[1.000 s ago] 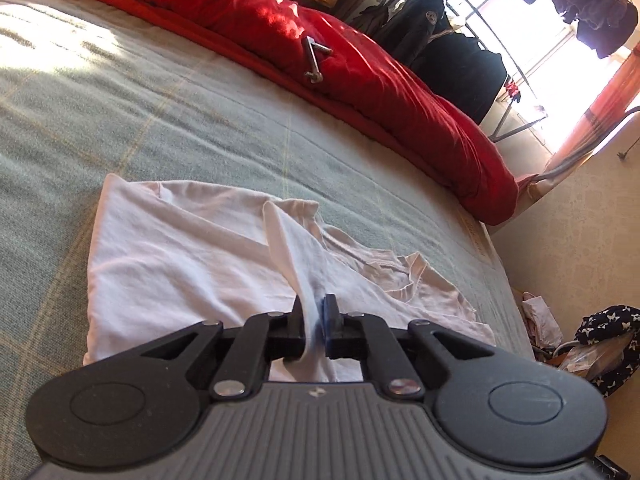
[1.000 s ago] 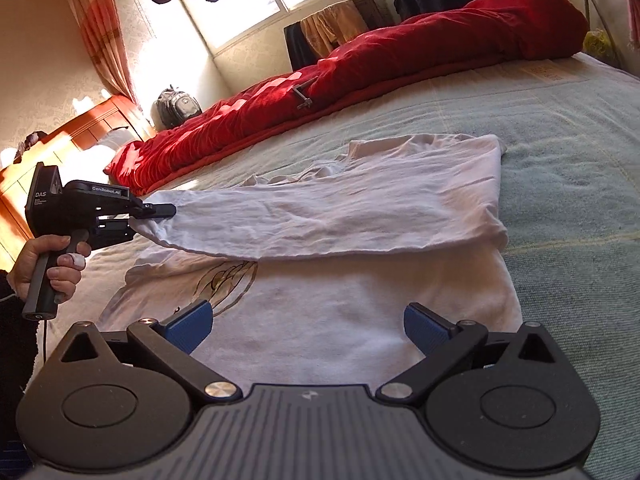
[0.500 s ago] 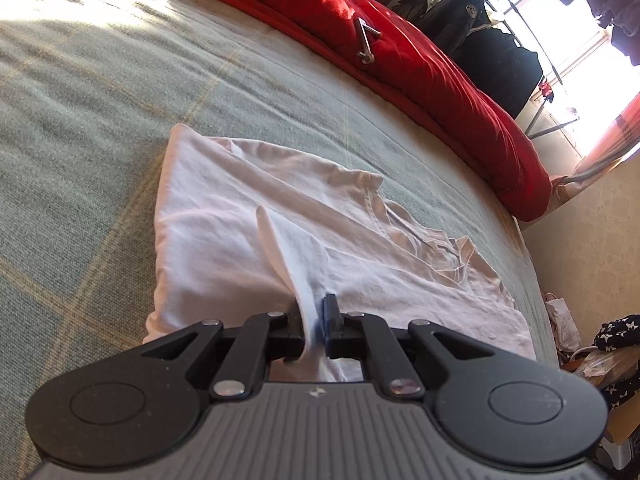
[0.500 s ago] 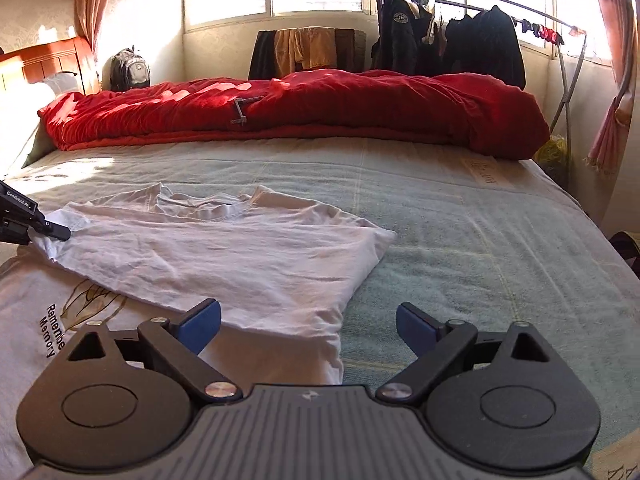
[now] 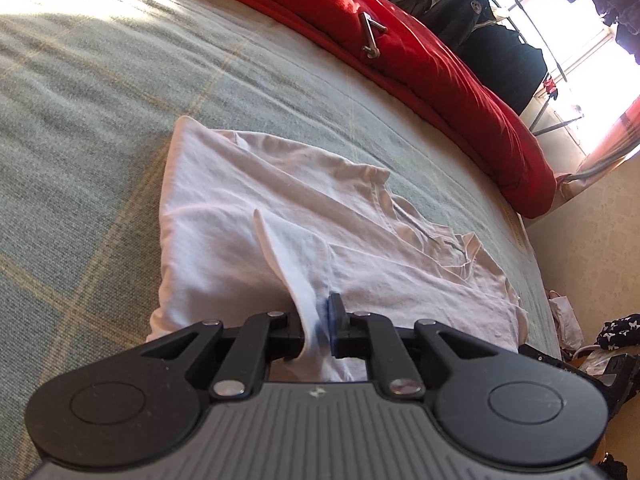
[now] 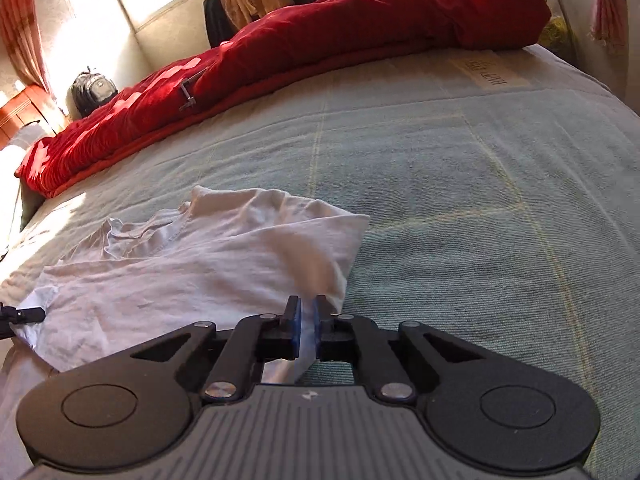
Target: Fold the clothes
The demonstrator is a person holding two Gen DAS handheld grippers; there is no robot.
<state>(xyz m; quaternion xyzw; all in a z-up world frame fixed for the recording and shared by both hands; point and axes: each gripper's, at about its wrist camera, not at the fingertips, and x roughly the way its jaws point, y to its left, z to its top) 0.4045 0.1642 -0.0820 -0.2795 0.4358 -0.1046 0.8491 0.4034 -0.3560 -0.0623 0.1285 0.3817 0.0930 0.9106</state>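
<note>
A white T-shirt (image 5: 248, 216) lies partly folded on the bed, one layer laid over the other. My left gripper (image 5: 316, 312) has a raised ridge of its cloth between the pads; the jaws are opening a little, though the cloth still stands up from them. In the right wrist view the T-shirt (image 6: 200, 272) spreads to the left. My right gripper (image 6: 306, 312) is at its near right edge, jaws closing, with a thin fold of white cloth pinched between the blue pads. The left gripper's tip (image 6: 24, 314) shows at the shirt's left corner.
The bed has a grey-green checked cover (image 5: 80, 120). A red duvet (image 6: 320, 40) is bunched along its far side, with a metal clamp (image 5: 370, 36) on it. Dark clothes hang on a rack (image 5: 492, 40) by the window. Clutter lies on the floor (image 5: 612, 332) at the bed's right.
The right gripper moved to the shirt's right edge and went from wide open to closed on the cloth. The left gripper sank with its fold, and its jaws parted slightly.
</note>
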